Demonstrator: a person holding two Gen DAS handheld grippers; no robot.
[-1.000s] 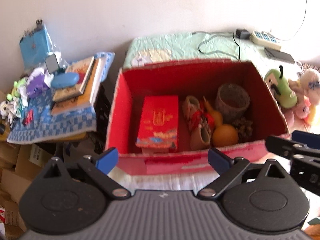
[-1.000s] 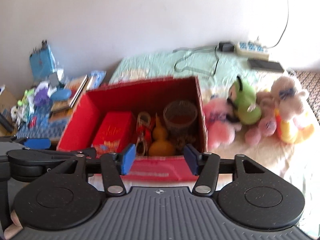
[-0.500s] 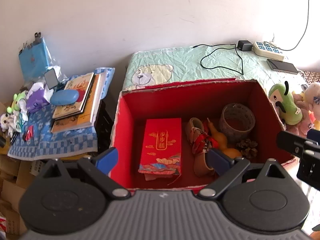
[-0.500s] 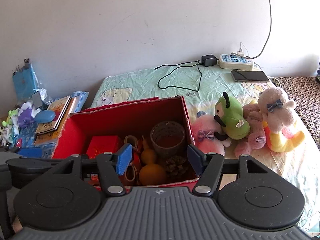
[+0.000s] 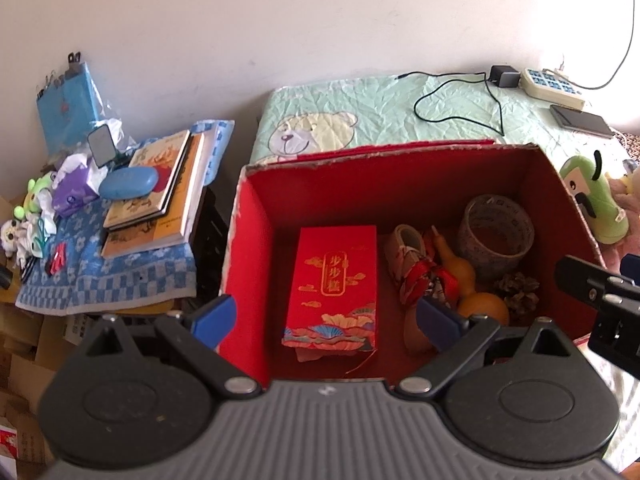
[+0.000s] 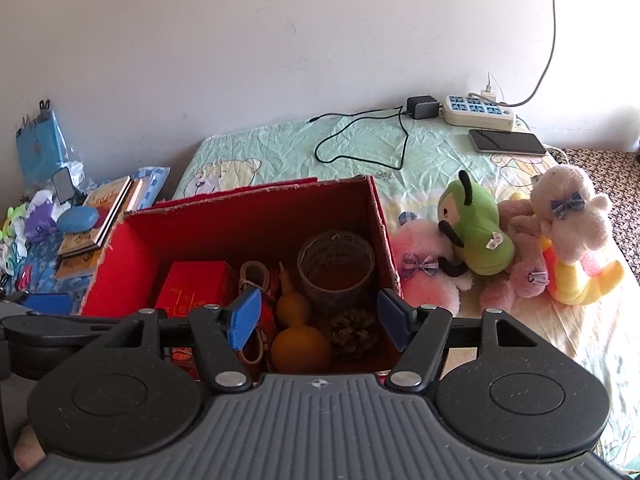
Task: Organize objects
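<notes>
While both claws hang over the near rim of the red box [image 6: 256, 216], the relation that matters is which of them sits closer to what is left to sort. In the right wrist view the right claw [image 6: 318, 322] stands wide with nothing between its blue pads; its jaws have just been opening. Directly past them, in the lower middle of the frame, lie the orange gourd [image 6: 298, 336] and the pine cone [image 6: 354, 330], with the tape roll [image 6: 336, 276] upright behind. The gourd's long axis runs away from the claw, neck toward the far wall of the box. The plush toys [image 6: 476, 236] lie on the bed [image 6: 360, 148] at the right of the frame, outside the box and well apart from this claw, off to its right. In the left wrist view the left claw [image 5: 326, 320] is also spread wide and empty, pointing down at the red packet [image 5: 334, 284], which lies flat in the centre of the frame with its long side running away from the camera. The small shoe [image 5: 412, 264] lies just right of the packet. I judge the right hand the nearer one for the toys, the left for the packet and the stacked books [image 5: 160, 196] on the cluttered stand at the left.
</notes>
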